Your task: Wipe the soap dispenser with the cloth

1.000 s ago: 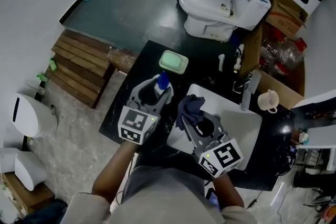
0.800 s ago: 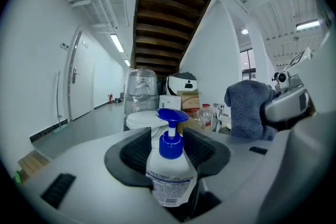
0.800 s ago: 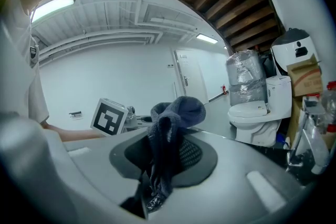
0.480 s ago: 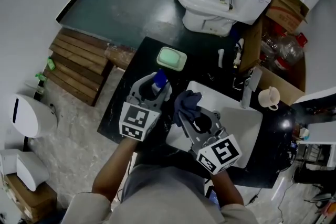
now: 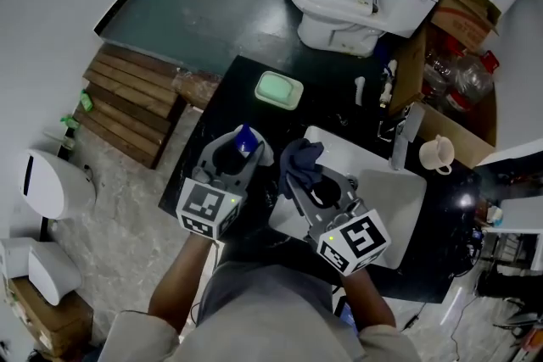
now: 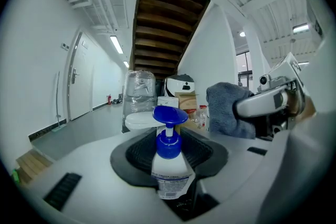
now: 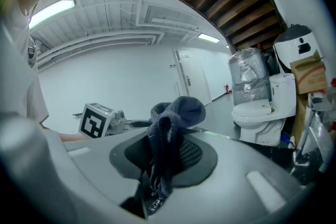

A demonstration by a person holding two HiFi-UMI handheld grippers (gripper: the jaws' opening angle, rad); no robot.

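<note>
The left tool [image 5: 240, 147] has just been closing its jaws, and they pinch the soap dispenser [image 6: 169, 168], a white bottle with a blue pump. The bottle stands upright over the black desk [image 5: 331, 110], maybe lifted a little. The right tool [image 5: 310, 182] pinches the dark blue cloth [image 5: 300, 162], just beside the bottle, by the white sink [image 5: 399, 199].

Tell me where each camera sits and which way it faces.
Head view: on the person's head, looking steeply down at the counter; both forearms, left hand-held gripper and right hand-held gripper show.
Left gripper view: on the left one, along jaws just closed on the soap dispenser.
Right gripper view: on the right one, along jaws shut on the cloth.
Shared: both gripper views show the toilet.
</note>
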